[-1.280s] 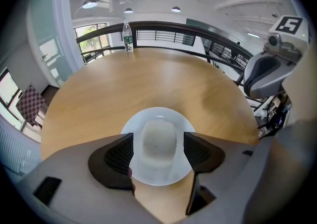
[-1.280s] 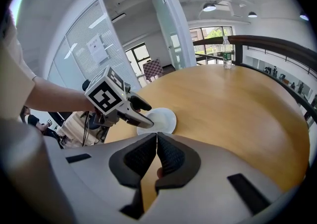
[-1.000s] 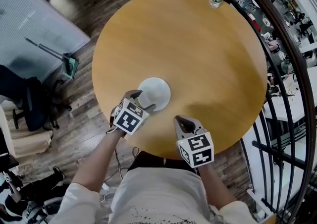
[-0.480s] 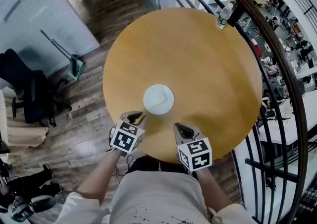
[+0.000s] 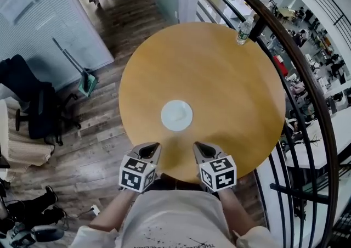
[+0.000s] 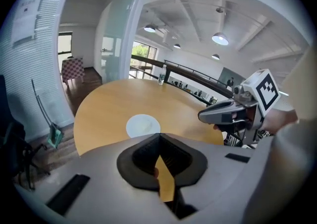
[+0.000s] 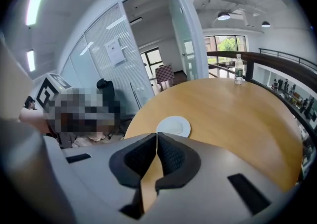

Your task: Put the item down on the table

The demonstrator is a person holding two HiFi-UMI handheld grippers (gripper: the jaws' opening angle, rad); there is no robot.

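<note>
**A:** Where is the plate point(image 5: 176, 115) now?

**B:** Flat on the table point(image 5: 230, 71), a little toward eight o'clock from the table's middle. Nothing touches it. The only other thing up there is a bottle point(image 5: 243, 29), at the rim at about one o'clock, well apart from the plate.

**A:** And the grippers?

**B:** Both are at the six o'clock edge, side by side, near the person's body. The left gripper point(image 5: 151, 147) has just been closing. Its jaws are now clenched together with nothing between them. The right gripper point(image 5: 202, 147) is pressed shut as well, also empty.

**A:** So which step is this?

**B:** I'd judge the put-down as done. The plate sits on the wood on its own, at about one o'clock from the left gripper and eleven o'clock from the right.

**A:** What does the next move call for?

**B:** Very little, I think. It means keeping both grippers clear of the plate, so that a stray nudge doesn't slide it toward the near rim, and bringing them to rest. If the plate has to be picked up again, the left jaws must open first, since shut jaws cannot take its thin edge.
</note>
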